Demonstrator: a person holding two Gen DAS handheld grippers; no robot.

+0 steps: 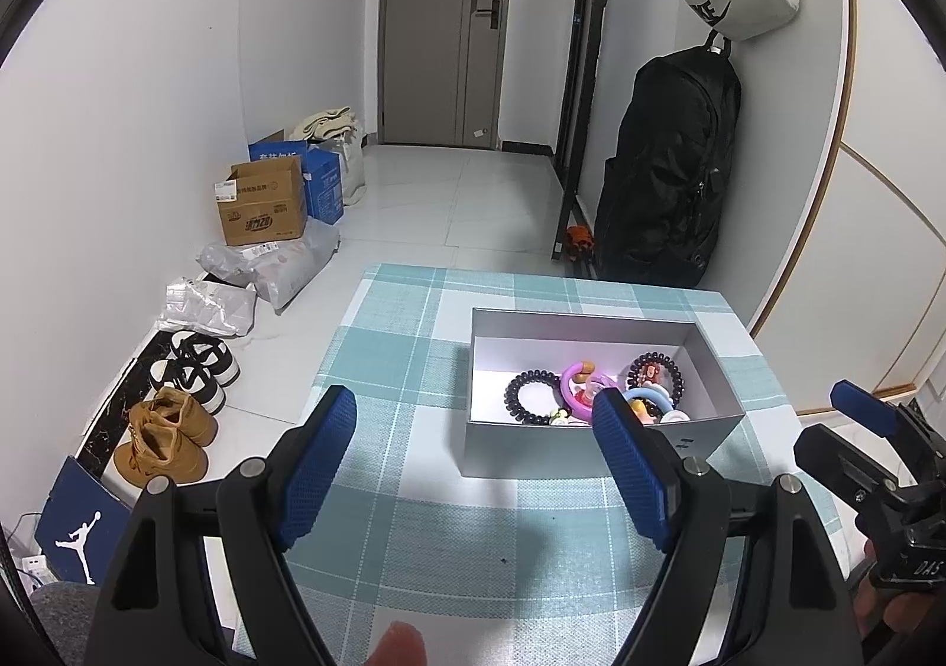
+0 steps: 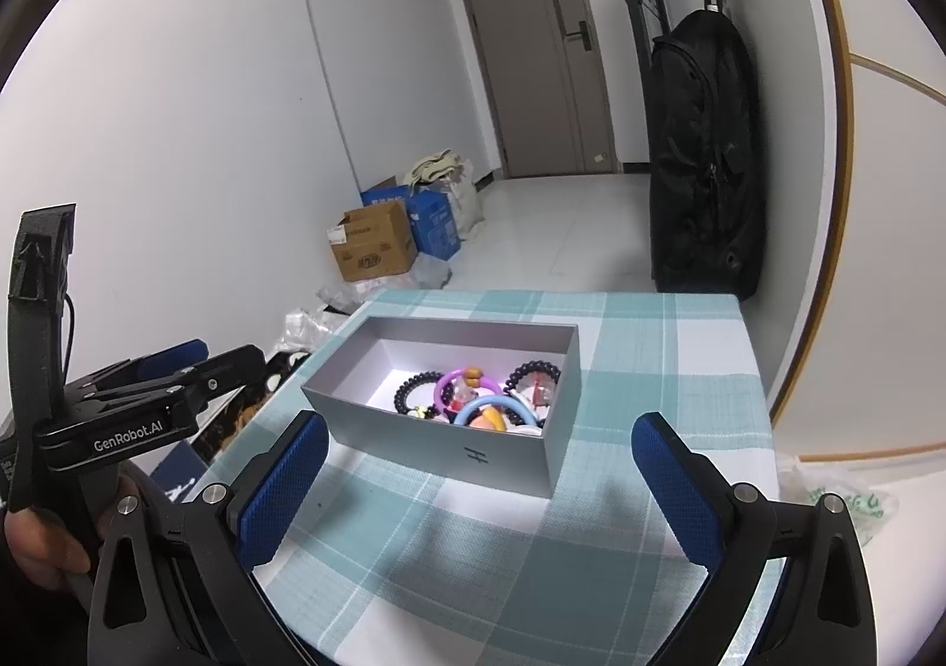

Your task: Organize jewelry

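Inside, one open grey box [image 1: 603, 432] holds the jewelry: two dark beaded bracelets [image 1: 532, 395], one purple ring-shaped piece [image 1: 576, 385], one blue ring [image 2: 493, 407] and some smaller bits too tangled to count. The box sits on a teal-and-white checked tablecloth [image 1: 414, 518], just ahead of the left gripper [image 1: 473, 465], whose right finger overlaps the box's near wall in its own view. That gripper's jaws stand spread wide with nothing between them. The right gripper [image 2: 479, 489] is likewise released and empty, the box straight ahead between its fingertips' lines and apart from both. Farther off to the left lie two cardboard boxes [image 1: 263, 202], brown and blue, and two pairs of shoes [image 1: 177, 406]. One black backpack [image 1: 668, 163] hangs beyond on the right.
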